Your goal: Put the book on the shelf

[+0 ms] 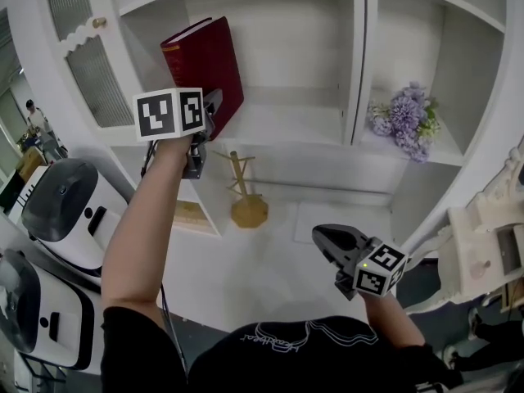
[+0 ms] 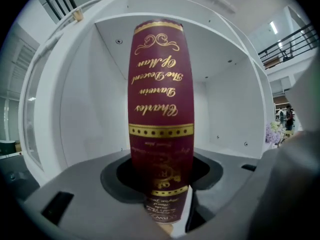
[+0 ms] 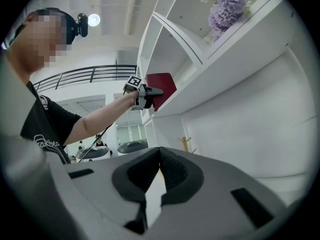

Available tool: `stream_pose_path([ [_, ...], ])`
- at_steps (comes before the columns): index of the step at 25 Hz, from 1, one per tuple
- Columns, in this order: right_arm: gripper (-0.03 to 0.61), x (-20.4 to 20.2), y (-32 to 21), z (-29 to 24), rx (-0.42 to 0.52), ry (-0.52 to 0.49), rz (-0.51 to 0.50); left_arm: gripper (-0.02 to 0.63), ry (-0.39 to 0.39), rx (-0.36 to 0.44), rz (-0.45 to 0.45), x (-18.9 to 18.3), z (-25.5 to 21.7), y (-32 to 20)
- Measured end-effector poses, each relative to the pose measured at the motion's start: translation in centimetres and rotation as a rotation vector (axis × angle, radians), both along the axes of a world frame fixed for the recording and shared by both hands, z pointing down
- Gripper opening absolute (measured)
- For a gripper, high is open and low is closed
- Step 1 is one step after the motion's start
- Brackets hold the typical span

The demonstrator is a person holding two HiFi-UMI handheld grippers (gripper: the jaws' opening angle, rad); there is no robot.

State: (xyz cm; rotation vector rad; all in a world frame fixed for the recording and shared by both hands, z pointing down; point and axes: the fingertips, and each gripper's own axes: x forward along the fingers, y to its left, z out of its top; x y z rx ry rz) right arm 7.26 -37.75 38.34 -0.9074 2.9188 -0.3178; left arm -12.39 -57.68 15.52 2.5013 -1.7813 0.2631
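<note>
A dark red book (image 1: 205,64) with gold lettering stands upright, slightly tilted, at the front of the white shelf's (image 1: 278,125) upper left compartment. My left gripper (image 1: 214,105) is raised on an outstretched arm and shut on the book's lower end. In the left gripper view the spine (image 2: 160,109) rises between the jaws (image 2: 162,184) with the compartment behind it. I cannot tell whether the book rests on the board. My right gripper (image 1: 327,240) hangs low, shut and holding nothing. The right gripper view shows its jaws (image 3: 159,154) touching, and the book (image 3: 161,86) far off.
Purple flowers (image 1: 405,121) sit in the right compartment beyond a vertical divider (image 1: 360,56). A wooden stand (image 1: 246,199) is on the lower board. A glass door with a knob (image 1: 98,23) hangs open left of the book. White machines (image 1: 70,211) stand at lower left.
</note>
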Motion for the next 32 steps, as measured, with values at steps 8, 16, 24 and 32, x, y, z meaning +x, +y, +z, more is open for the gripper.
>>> stream_pose_path([
  [8,0.006,1.5,-0.8,1.0,-0.028,-0.007,0.034,0.212,0.050,0.010,-0.007,0.6,0.2,-1.8],
  [16,0.006,1.1,-0.8,1.2,-0.017,0.017,0.040,0.212,0.049,0.055,-0.001,1.1,0.1,-2.1],
  [24,0.006,1.3,0.2,0.3,-0.001,0.028,0.065,0.219,0.039,0.175,0.042,0.7,-1.6,-0.7],
  [32,0.006,-0.5,2.6,-2.2,0.051,0.055,0.053,0.222,0.045,0.303,0.092,-0.5,-3.6,4.4],
])
